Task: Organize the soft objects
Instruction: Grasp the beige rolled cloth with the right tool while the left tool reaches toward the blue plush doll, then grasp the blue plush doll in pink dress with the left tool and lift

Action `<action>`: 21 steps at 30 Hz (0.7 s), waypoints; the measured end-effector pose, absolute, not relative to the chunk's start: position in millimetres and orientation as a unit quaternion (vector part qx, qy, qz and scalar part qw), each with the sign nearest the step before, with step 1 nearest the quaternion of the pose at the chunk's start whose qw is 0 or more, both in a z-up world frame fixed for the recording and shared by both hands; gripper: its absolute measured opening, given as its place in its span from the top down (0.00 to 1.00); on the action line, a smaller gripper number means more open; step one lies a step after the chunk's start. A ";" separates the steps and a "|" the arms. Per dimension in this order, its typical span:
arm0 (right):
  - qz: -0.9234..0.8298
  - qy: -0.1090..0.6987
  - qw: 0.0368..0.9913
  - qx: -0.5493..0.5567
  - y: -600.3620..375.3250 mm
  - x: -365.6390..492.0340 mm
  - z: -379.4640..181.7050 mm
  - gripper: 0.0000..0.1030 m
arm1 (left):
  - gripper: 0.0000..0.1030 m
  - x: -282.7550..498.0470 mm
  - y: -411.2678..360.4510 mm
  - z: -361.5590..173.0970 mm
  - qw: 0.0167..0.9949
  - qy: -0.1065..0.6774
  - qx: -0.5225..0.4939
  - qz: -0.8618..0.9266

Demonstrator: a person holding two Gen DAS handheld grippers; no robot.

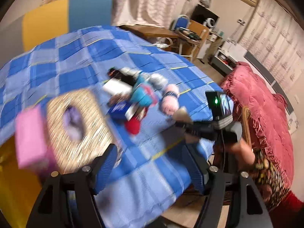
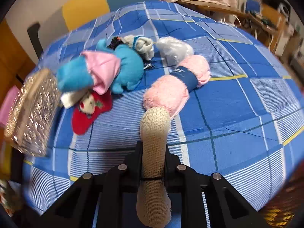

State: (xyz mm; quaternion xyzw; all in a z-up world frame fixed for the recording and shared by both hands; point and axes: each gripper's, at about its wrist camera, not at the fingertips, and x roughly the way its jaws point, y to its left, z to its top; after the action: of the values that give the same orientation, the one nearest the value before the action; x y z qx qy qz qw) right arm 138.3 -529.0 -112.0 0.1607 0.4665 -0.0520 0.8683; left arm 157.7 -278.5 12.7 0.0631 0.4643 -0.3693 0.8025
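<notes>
The soft objects are gathered in a loose pile on the bed (image 2: pixel 237 98), which is covered with a blue checked spread. To the pile's left a glittery woven basket (image 2: pixel 32 114) is seen at the bed's edge, with a pink box (image 1: pixel 31 138) just beside it in the left wrist view. Within the pile, a blue plush toy in a pink garment (image 2: pixel 106 70) lies largest, touching a red stocking with a white figure (image 2: pixel 91 110); a pink fluffy bundle with a dark band (image 2: pixel 178 83) rests to the right, and grey and white pieces lie behind. Smallest is a beige bandage roll (image 2: pixel 153 142), apart from the pile on the near side.

The step in hand is judged to be a pickup: the right tongs (image 2: pixel 153 148) are closed on the bandage roll, which stands up between the narrow jaws. The next move would call for the roll to be carried left to the basket, if that is the destination, and released over it.

The left tongs (image 1: pixel 150 163) are held wide and empty above the near bed edge, angled downward; that view is blurred. The right tool is likewise pitched down toward the bed, gripped by a hand (image 1: pixel 237 146).
</notes>
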 end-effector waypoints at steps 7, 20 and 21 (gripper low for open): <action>-0.023 0.471 0.854 0.219 -538.4 143.5 -115.7 0.82 | 0.24 228.8 -373.3 -0.4 0.803 0.455 0.133 -0.361; 0.011 0.475 0.840 0.263 -537.1 147.0 -119.7 0.82 | 0.22 303.4 -450.3 -85.1 0.777 0.520 0.178 -0.307; 0.012 0.477 0.839 0.262 -536.0 147.6 -120.5 0.82 | 0.22 304.0 -451.7 -90.4 0.774 0.526 0.177 -0.305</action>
State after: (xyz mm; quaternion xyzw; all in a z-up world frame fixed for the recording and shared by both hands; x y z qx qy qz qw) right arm 147.6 -536.0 -120.5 0.2622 0.4774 0.0124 0.8386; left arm 304.0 -451.7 -90.4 0.1765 0.5264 -0.3048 0.7739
